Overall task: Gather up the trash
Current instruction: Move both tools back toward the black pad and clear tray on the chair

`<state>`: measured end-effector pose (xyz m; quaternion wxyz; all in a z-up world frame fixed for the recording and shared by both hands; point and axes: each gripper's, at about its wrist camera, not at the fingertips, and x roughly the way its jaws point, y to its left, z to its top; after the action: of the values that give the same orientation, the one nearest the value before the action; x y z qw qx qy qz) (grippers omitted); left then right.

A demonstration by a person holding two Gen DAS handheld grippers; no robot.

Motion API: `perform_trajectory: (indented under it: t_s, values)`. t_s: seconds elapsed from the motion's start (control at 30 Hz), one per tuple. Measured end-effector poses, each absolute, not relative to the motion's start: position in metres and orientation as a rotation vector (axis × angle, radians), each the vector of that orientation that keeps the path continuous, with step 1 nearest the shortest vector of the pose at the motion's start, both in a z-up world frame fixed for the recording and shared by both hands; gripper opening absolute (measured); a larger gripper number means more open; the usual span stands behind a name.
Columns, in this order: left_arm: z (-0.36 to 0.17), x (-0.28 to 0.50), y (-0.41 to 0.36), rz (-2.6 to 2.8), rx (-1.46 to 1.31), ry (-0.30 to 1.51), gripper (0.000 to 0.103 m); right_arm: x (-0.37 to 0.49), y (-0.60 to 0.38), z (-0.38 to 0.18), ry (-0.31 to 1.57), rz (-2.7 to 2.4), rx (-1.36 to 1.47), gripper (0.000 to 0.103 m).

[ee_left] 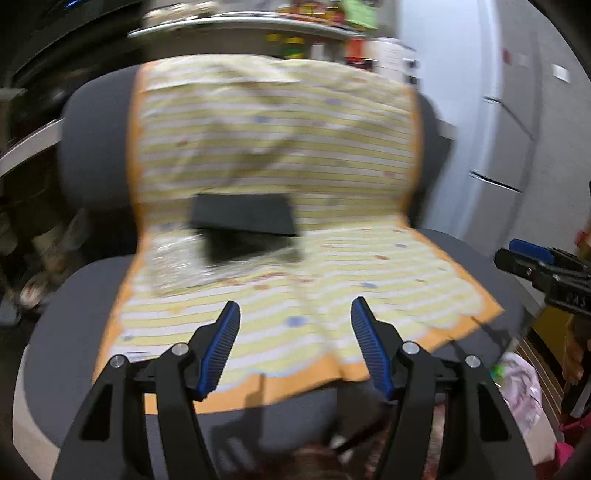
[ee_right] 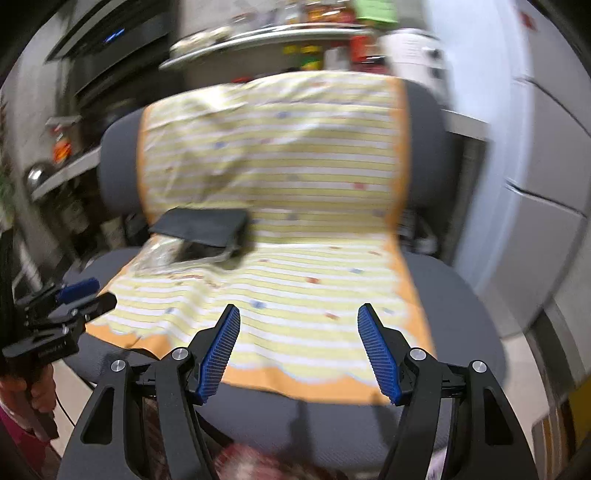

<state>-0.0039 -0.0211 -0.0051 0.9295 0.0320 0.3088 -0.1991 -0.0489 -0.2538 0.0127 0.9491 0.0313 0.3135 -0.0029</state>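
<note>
Left gripper point(ee_left: 295, 314): jaws apart, nothing between the blue pads point(ee_left: 221, 347); last two readings too close to call further opening. Hovering over the front of the seat, pointing down at the cloth.

Right gripper point(ee_right: 298, 317): jaws apart and steady, nothing between its blue pads point(ee_right: 378, 354). Also over the seat front, just beside the left one; each visible at the edge of the other's view, with a hand point(ee_right: 35, 397) on the left gripper's handle.

Below both: grey office chair point(ee_left: 85, 140) draped with a yellow-and-white striped cloth point(ee_left: 280, 140), orange-bordered, covering backrest and seat.

Task item: crumpled clear plastic wrapper point(ee_left: 177, 264) lying on the cloth at the back left of the seat, near the fold where seat meets backrest. Well apart from both grippers, untouched.

Black flat object point(ee_left: 242, 218), possibly a pouch or wallet, resting partly over the wrapper's far edge, against the backrest. Identity unclear owing to motion blur.

Beyond the chair: cluttered shelf point(ee_left: 236, 22) with coloured items, too blurred to name. White cabinet doors point(ee_left: 517, 129) to the right. Crumpled pale bag point(ee_left: 521, 384) on the floor at lower right of the left view.
</note>
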Motion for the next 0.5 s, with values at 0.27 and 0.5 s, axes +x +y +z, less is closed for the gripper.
perform_trajectory:
  t_s: [0.27, 0.5]
  values:
    - [-0.01, 0.054, 0.045, -0.155, 0.071, 0.597, 0.061, 0.06, -0.2, -0.017, 0.717, 0.114, 0.01, 0.045]
    - [-0.022, 0.099, 0.067, -0.086, 0.044, 0.632, 0.061, 0.141, -0.187, -0.054, 0.812, 0.149, 0.09, 0.04]
